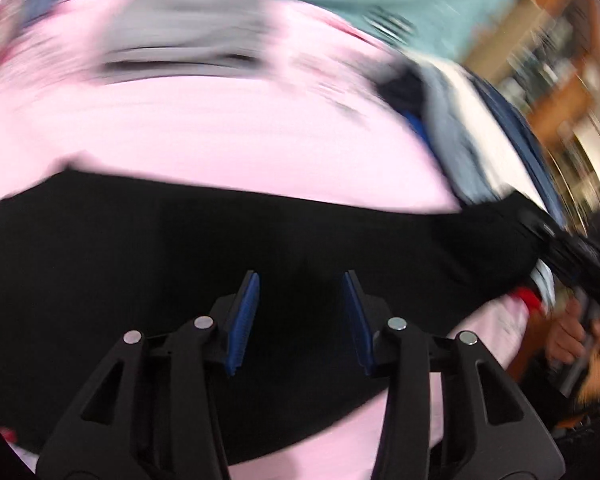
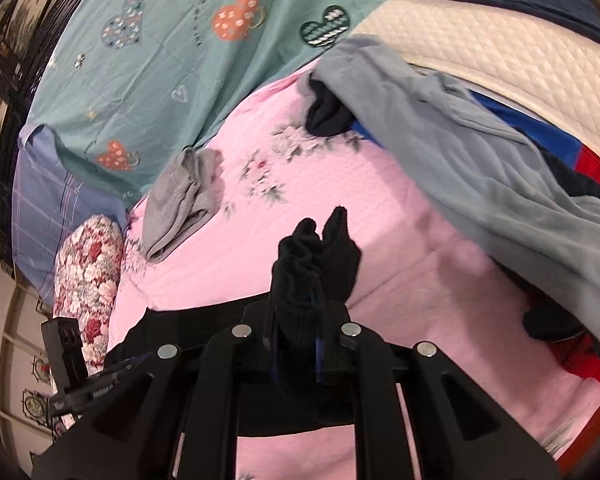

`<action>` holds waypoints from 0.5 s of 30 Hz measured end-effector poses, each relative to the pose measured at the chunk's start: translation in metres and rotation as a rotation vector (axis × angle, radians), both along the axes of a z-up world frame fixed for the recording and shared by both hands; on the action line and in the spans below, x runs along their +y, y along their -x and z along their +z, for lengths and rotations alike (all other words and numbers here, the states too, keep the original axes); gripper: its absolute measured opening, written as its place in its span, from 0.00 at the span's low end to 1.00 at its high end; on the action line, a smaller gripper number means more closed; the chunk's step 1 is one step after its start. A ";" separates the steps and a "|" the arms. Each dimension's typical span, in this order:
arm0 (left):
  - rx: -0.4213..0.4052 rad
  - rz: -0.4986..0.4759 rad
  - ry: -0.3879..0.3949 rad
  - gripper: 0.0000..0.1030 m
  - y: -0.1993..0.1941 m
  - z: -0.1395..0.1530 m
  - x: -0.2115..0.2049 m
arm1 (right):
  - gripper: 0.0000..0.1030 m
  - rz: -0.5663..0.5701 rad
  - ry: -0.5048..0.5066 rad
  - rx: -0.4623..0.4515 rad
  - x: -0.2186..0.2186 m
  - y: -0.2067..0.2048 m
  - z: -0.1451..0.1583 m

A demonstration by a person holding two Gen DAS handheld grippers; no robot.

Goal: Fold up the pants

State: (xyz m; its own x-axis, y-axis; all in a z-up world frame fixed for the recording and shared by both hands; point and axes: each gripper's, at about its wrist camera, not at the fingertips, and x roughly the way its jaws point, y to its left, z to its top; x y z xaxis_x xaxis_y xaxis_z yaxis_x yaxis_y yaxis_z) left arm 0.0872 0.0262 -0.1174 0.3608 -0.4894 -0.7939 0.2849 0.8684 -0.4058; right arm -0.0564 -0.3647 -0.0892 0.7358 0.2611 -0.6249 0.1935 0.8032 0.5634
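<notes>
The black pants [image 1: 220, 240] lie spread across the pink bedspread [image 1: 220, 140], directly under and ahead of the left tongs [image 1: 300, 292], whose blue pads [image 1: 242, 320] stand apart with nothing pinched between them. The right tongs [image 2: 296, 316] are nearly closed, clamped on a bunched end of the pants and holding it above the bed. A gray garment [image 2: 180, 200] lies farther off.

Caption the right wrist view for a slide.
Right gripper, jaws shut on a bunch of the black pants, lifts it above the pink bedspread.
</notes>
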 end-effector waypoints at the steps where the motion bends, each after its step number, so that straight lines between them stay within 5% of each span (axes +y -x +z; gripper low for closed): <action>1: 0.002 0.045 0.005 0.41 0.000 -0.001 0.023 | 0.13 0.034 0.010 -0.003 0.014 -0.005 0.005; 7: 0.033 0.287 -0.039 0.41 -0.002 -0.030 0.137 | 0.13 0.237 0.158 -0.002 0.123 -0.041 0.021; 10: 0.080 0.309 -0.003 0.41 -0.009 -0.049 0.153 | 0.13 0.339 0.243 0.023 0.186 -0.063 0.011; 15: 0.020 0.278 -0.029 0.43 -0.005 -0.054 0.154 | 0.12 0.521 0.348 0.120 0.292 -0.089 -0.029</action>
State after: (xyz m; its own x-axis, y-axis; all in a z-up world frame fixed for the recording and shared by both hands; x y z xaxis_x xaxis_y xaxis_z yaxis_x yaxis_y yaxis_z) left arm 0.0917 0.1799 -0.1715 0.4622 -0.3506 -0.8145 0.0259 0.9235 -0.3828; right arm 0.0326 -0.0725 -0.1183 0.4863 0.3327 -0.8080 -0.2268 0.9410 0.2510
